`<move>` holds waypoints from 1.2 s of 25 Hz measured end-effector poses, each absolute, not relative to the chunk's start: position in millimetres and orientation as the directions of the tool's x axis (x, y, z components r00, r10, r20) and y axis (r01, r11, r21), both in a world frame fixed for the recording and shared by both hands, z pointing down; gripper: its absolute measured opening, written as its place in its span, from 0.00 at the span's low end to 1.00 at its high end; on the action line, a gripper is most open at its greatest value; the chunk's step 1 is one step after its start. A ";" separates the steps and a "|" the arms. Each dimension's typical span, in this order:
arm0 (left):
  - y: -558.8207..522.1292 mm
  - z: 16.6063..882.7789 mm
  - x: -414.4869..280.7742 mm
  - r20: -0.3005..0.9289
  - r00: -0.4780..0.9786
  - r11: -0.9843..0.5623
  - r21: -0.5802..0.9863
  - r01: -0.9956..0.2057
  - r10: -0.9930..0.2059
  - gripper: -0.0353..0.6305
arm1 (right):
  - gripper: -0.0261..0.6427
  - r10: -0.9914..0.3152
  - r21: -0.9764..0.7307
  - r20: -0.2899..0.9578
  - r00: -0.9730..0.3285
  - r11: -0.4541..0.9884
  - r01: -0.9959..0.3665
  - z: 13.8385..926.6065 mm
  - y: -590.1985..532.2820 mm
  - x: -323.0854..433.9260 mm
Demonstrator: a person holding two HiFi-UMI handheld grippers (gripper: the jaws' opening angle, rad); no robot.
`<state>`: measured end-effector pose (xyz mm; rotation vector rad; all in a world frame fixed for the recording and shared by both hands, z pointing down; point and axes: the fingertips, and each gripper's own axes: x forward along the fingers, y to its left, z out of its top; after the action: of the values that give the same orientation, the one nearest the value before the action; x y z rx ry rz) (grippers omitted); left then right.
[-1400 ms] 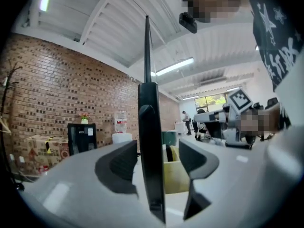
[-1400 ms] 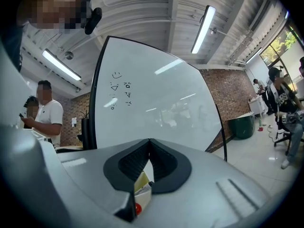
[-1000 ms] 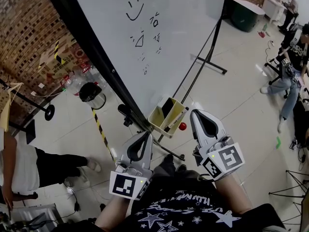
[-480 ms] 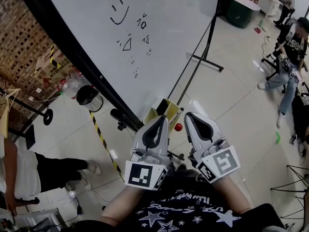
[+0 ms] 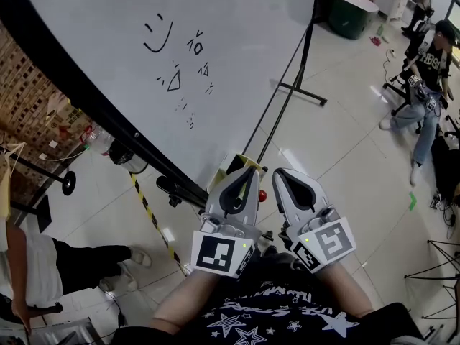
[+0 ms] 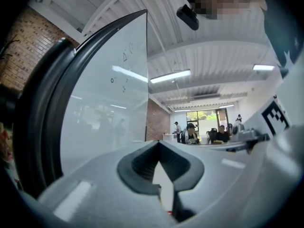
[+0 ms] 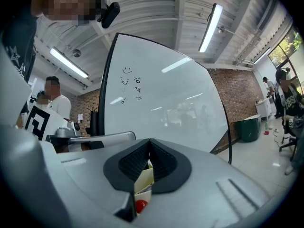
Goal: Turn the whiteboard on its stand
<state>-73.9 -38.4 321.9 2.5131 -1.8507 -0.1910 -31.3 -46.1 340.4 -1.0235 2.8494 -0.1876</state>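
Note:
The whiteboard (image 5: 237,63) fills the upper head view, a white panel with small black scribbles in a black frame (image 5: 86,99) on a black stand (image 5: 302,92). A yellow tray (image 5: 228,165) and a red ball (image 5: 263,195) sit at its lower edge. My left gripper (image 5: 249,169) is shut and empty, its tip at the yellow tray. My right gripper (image 5: 282,172) is shut beside it, just right of the red ball. The left gripper view shows the whiteboard (image 6: 109,103) edge-on past the left gripper (image 6: 158,142). Beyond my right gripper (image 7: 149,140), the whiteboard (image 7: 161,103) faces the right gripper view.
A person (image 5: 43,264) stands at the lower left. A black round bin (image 5: 118,153) and yellow-black floor tape (image 5: 147,207) lie under the board's left side. Seated people (image 5: 424,70) and a green bin (image 5: 352,9) are at the far right. A brick wall (image 5: 29,99) runs along the left.
My left gripper has moved right and forward to stand beside the right one at the yellow tray. The board's scribbles have shifted left in the head view. The right gripper has stayed put.

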 end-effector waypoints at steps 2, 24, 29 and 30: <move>-41.9 322.2 -73.6 -0.086 0.295 -0.302 0.086 -0.949 -0.951 0.06 | 0.05 -0.640 -0.153 -0.060 -0.766 0.764 -0.626 340.5 -48.6 -31.5; -50.9 317.7 -74.7 -0.110 0.268 -0.279 0.094 -0.956 -0.957 0.06 | 0.05 -0.622 -0.106 -0.033 -0.782 0.780 -0.616 343.2 -58.6 -30.1; -49.2 316.9 -72.1 -0.107 0.273 -0.283 0.091 -0.955 -0.956 0.06 | 0.05 -0.611 -0.097 -0.037 -0.791 0.790 -0.606 341.0 -56.3 -32.2; -48.9 317.2 -71.7 -0.106 0.274 -0.284 0.092 -0.955 -0.956 0.06 | 0.05 -0.608 -0.094 -0.038 -0.793 0.792 -0.603 340.5 -55.6 -32.5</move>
<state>-71.7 -48.9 317.2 2.4993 -1.8741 -0.2194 -32.5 -55.6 340.5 -0.9855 2.9110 -0.1191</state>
